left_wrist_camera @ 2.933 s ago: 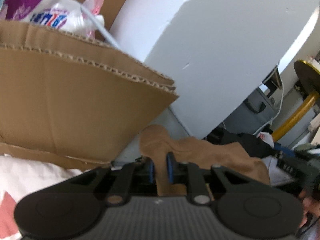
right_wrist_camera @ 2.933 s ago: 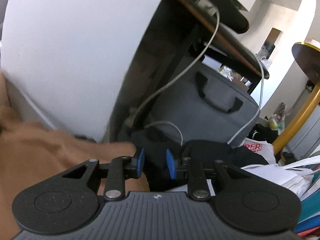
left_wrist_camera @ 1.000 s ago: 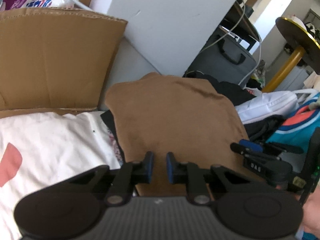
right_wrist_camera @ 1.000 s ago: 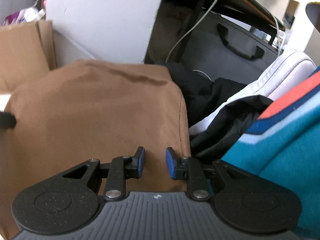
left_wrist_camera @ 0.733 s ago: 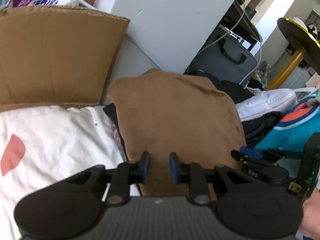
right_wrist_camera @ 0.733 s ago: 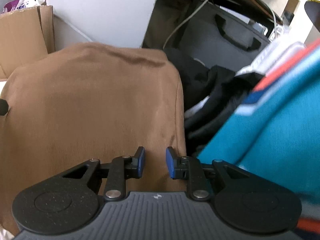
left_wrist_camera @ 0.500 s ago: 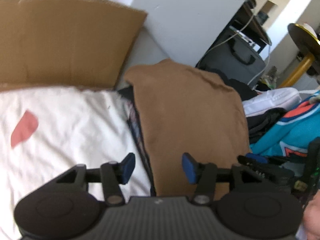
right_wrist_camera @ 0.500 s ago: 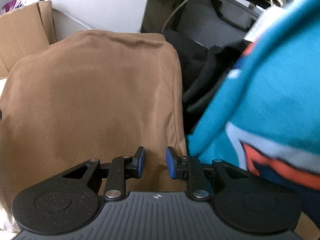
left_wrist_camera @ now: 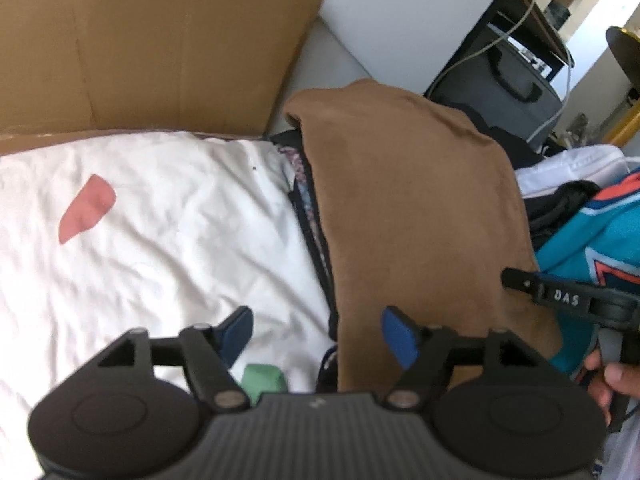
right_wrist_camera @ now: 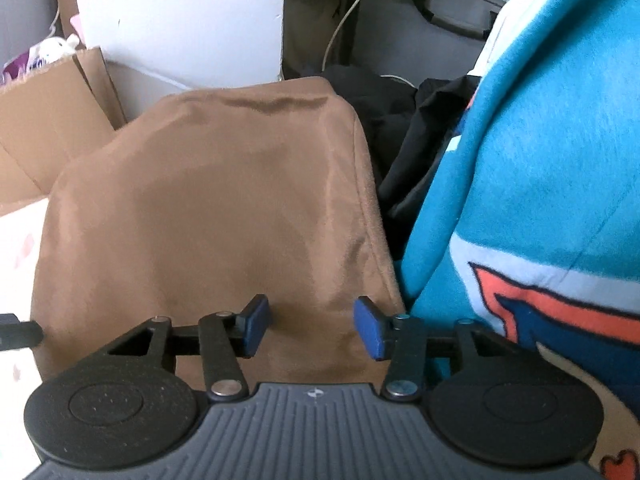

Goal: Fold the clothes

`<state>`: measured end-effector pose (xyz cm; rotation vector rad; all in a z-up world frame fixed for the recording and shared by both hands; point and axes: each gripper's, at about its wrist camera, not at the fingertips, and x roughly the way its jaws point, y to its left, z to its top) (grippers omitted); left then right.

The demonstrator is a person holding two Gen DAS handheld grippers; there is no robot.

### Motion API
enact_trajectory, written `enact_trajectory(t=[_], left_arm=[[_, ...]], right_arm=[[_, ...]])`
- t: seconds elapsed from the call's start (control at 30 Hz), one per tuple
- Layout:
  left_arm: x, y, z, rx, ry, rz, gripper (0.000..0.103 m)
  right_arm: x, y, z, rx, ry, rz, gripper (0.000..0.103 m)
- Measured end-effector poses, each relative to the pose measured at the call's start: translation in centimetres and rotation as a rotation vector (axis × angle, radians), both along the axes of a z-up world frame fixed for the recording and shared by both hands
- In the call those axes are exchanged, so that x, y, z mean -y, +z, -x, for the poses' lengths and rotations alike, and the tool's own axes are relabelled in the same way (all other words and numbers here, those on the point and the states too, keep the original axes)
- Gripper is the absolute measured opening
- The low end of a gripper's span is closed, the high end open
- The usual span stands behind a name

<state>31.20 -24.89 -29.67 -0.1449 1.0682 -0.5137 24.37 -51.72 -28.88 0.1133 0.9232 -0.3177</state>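
The left gripper (left_wrist_camera: 318, 334) is hanging with its jaws just spread wide and nothing pinched, and the right gripper (right_wrist_camera: 310, 326) is standing about half open, its jaws also just parted, probably because both are letting go of a finished fold. Beneath them the brown garment (left_wrist_camera: 404, 200) is lying flat as a folded rectangle atop darker clothes, beside the white sheet (left_wrist_camera: 168, 216) and the teal jersey (right_wrist_camera: 540, 168), with the cardboard box (left_wrist_camera: 152, 44) standing beyond
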Motion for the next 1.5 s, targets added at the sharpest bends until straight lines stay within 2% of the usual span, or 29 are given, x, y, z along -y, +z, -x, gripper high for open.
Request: enact_trajectory(t=[0.07,0.17,0.2,0.27,0.4,0.47,0.53,0.73,1.03,1.2,1.3,1.4,1.5], left_arm=[[0.3,0.0,0.1,-0.003,-0.013,-0.004,0.087],[0.1,0.0,0.4,0.005,0.003,0.005,0.096],[0.0,-0.1,0.6,0.002,0.015,0.009,0.097],[-0.3,-0.2,1.0,-0.011,0.030,0.017,0.097],[-0.5,0.0,1.6,-0.034,0.055,-0.017,0.098],[-1.0,0.0,1.7,-0.059,0.092,-0.020,0.099],[-1.3,0.2,1.9,-0.073,0.114,-0.007,0.102],[-0.4,2.2,2.9,-0.040,0.094,-0.068,0.103],[-0.2,7.4,3.5,-0.023,0.103,-0.118,0.103],[-0.8,10.4,4.2,-0.054,0.101,-0.139,0.103],[-1.3,13.1,4.9,-0.018,0.093,-0.161,0.103],[-2.0,16.1,5.5,0.018,0.094,-0.189,0.103],[-3.0,19.0,5.7,0.032,0.100,-0.195,0.103]], right_arm=[[-0.3,0.3,0.1,0.021,0.009,-0.028,0.058],[-0.8,0.6,-0.1,0.039,0.018,-0.082,0.081],[-1.0,0.6,-0.2,0.039,0.024,-0.094,0.085],[-1.3,0.7,-0.1,0.038,0.026,-0.106,0.089],[-1.5,0.8,0.1,0.036,-0.004,-0.161,0.099],[-1.9,0.8,0.5,0.020,-0.008,-0.211,0.099],[-2.9,0.7,0.8,0.016,0.020,-0.217,0.101],[-4.9,1.8,0.5,0.009,0.082,-0.244,0.102],[-4.0,7.9,-0.3,-0.020,0.005,-0.328,0.102],[-4.1,11.2,-0.2,-0.074,-0.012,-0.410,0.102],[-5.1,13.4,0.3,-0.110,-0.002,-0.396,0.102],[-5.4,15.3,0.9,-0.139,-0.019,-0.450,0.102],[-6.1,18.2,1.8,-0.107,-0.005,-0.461,0.102]])
